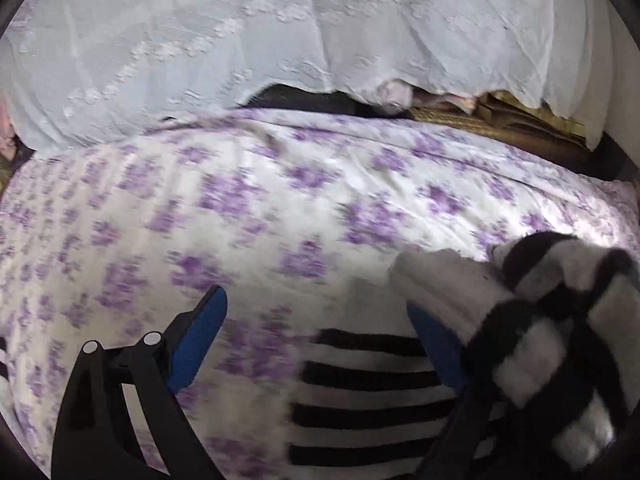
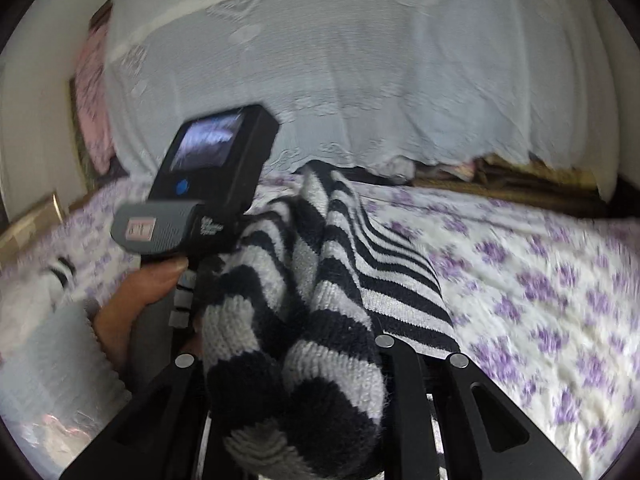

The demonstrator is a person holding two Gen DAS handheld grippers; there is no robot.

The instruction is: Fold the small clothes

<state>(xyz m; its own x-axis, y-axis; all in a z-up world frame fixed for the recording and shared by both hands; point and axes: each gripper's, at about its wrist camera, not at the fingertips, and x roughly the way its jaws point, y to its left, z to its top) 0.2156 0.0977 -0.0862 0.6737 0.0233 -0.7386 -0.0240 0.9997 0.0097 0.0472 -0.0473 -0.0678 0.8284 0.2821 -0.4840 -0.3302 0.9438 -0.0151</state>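
A black-and-white striped knit garment [image 2: 320, 312] is bunched between the jaws of my right gripper [image 2: 316, 344], which is shut on it and holds it above the bed; its fingertips are hidden by the knit. In the left wrist view the same garment [image 1: 540, 320] hangs at the lower right, with a flat striped part [image 1: 360, 396] on the bed. My left gripper [image 1: 320, 332] is open, blue pads [image 1: 196, 344] wide apart, just above the flat striped part. The left gripper's body and a hand [image 2: 136, 300] show at the left of the right wrist view.
The bed has a white sheet with purple flowers [image 1: 240, 208]. A pale blue lace cloth [image 1: 280, 28] covers a pile at the back. Woven mats and boxes [image 1: 500, 120] lie at the back right. A pink cloth [image 2: 92, 92] hangs at the far left.
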